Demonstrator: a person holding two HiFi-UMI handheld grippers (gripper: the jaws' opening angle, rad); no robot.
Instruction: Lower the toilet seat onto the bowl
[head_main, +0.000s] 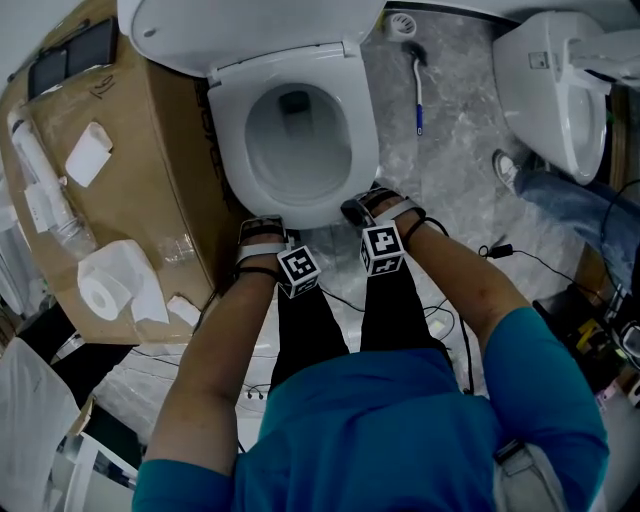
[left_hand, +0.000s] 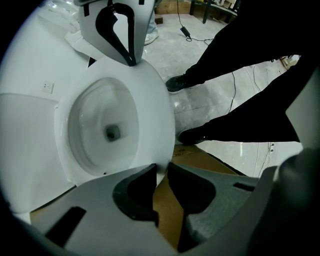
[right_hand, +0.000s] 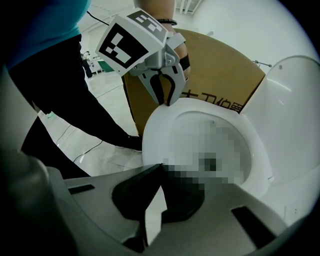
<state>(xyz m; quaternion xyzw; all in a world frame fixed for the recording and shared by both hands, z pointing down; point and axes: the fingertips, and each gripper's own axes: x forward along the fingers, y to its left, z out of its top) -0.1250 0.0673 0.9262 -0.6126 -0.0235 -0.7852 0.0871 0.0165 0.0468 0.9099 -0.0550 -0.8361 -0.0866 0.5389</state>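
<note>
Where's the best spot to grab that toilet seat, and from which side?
The toilet seat by its thin front rim, coming from the front: it hinges at the back, so the front edge is free and slim enough to pinch.

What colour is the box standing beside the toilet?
Plain brown; the cardboard box shows best in the head view.
</note>
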